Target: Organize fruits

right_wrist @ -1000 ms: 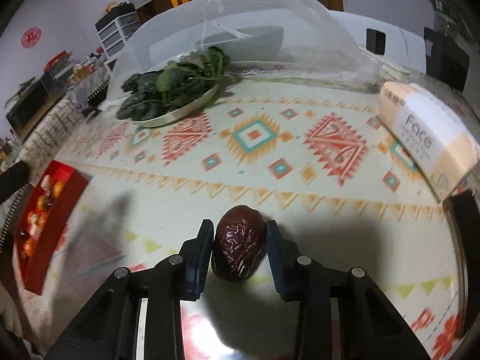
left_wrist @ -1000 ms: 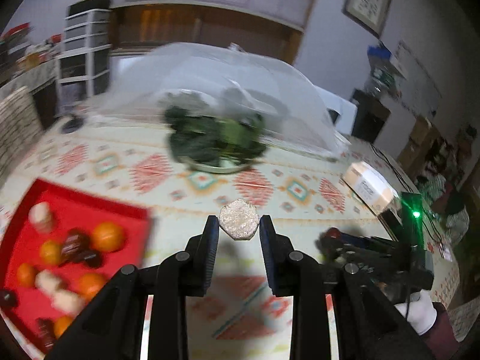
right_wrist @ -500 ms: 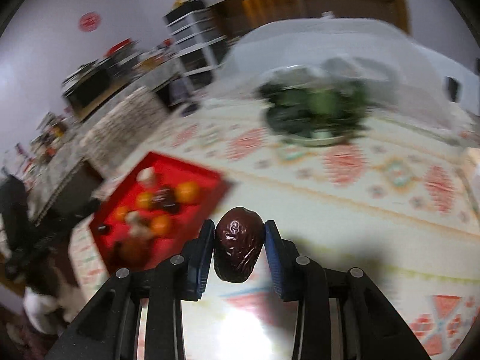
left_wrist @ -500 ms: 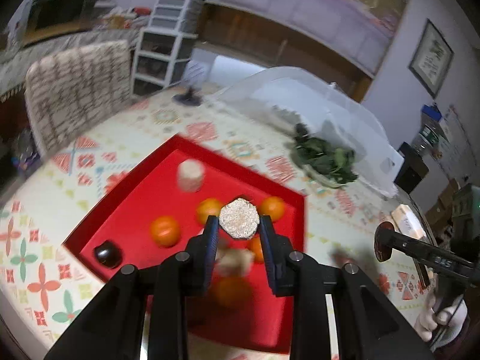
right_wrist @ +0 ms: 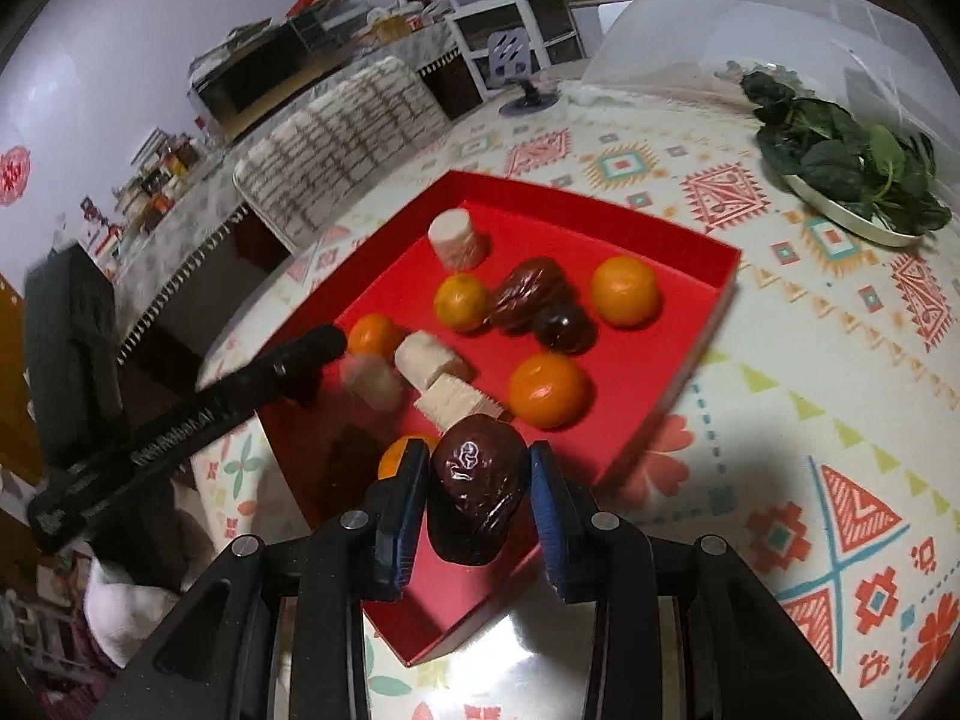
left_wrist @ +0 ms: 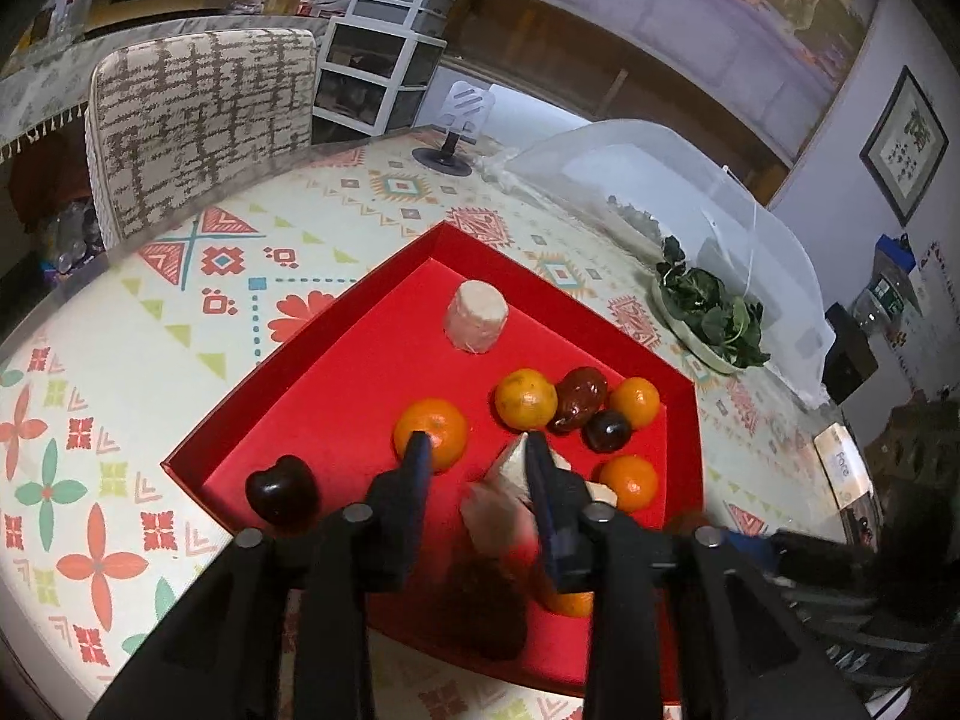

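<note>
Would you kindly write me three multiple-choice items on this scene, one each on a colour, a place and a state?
1. What colour is the tray?
A) blue B) white C) red
2. Where is the plate of greens?
A) in the tray B) on the table, outside the tray C) on the floor
3. What is the right tool doing?
A) standing open and empty B) gripping a dried date C) gripping a banana

Answers: 1 C, its walls and floor are red; 2 B, the plate sits on the table beside the mesh cover; 3 B, the wrinkled brown date is clamped between its pads.
</note>
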`<move>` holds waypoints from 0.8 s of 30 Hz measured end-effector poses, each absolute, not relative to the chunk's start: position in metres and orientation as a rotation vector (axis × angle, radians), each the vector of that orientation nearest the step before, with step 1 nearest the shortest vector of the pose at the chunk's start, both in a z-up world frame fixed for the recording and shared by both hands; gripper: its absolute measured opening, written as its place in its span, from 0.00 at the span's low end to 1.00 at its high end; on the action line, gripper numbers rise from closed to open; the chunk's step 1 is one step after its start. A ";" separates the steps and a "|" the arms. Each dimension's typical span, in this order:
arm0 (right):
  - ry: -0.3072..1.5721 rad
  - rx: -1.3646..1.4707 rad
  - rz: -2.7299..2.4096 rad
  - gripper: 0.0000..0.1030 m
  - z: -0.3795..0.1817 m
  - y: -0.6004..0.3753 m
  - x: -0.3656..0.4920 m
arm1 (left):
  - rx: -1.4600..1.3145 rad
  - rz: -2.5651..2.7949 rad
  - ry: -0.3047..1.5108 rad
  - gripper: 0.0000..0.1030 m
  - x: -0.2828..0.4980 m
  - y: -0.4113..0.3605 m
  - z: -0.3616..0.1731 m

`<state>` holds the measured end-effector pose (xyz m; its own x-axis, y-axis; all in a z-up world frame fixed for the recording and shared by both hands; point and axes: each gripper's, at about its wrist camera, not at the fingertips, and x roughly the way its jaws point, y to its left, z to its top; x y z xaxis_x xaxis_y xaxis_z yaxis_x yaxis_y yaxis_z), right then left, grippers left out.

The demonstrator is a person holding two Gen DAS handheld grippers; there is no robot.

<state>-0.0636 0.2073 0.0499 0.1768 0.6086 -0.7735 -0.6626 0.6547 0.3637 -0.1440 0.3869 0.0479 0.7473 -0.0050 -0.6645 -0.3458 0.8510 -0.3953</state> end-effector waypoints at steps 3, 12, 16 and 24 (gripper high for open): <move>1.063 -0.071 0.910 0.36 0.045 0.212 -0.068 | -0.530 0.212 0.685 0.53 -0.149 0.387 0.054; 0.989 -0.054 0.916 0.49 0.062 0.198 -0.078 | -0.460 0.275 0.622 0.67 -0.165 0.368 0.082; 0.921 -0.042 0.868 0.60 0.077 0.172 -0.084 | -0.384 0.332 0.586 0.79 -0.174 0.346 0.094; 0.839 0.023 0.753 0.66 0.088 0.109 -0.095 | -0.255 0.447 0.555 0.94 -0.184 0.290 0.106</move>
<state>-0.0946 0.1092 0.0876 0.4289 0.6121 -0.6644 -0.5949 0.7449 0.3022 -0.1839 0.2896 0.1057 0.7579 0.3377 -0.5582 -0.4729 0.8738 -0.1134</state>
